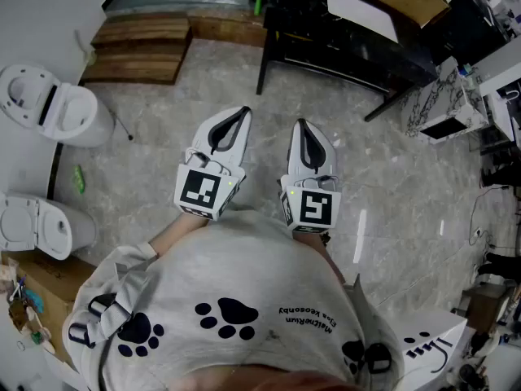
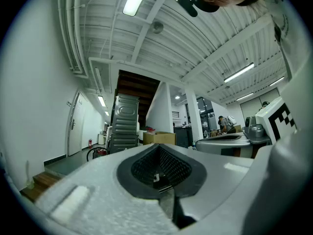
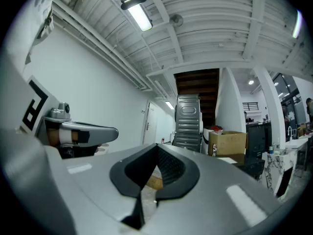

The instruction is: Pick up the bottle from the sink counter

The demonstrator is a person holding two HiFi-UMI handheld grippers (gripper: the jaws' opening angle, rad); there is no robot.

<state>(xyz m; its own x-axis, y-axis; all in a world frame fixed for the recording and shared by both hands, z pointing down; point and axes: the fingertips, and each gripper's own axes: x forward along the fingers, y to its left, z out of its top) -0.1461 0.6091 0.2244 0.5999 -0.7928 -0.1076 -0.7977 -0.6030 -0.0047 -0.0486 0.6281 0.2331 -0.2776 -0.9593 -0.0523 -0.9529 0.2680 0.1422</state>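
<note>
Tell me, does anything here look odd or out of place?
Yes. One toilet and a second toilet sit on the open floor at the left, sharing the room with a black table. A small green item lies loose between them.

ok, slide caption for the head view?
Head view: left hand-held gripper and right hand-held gripper shut, side by side above the marble floor; toilet at left; no bottle visible.
</note>
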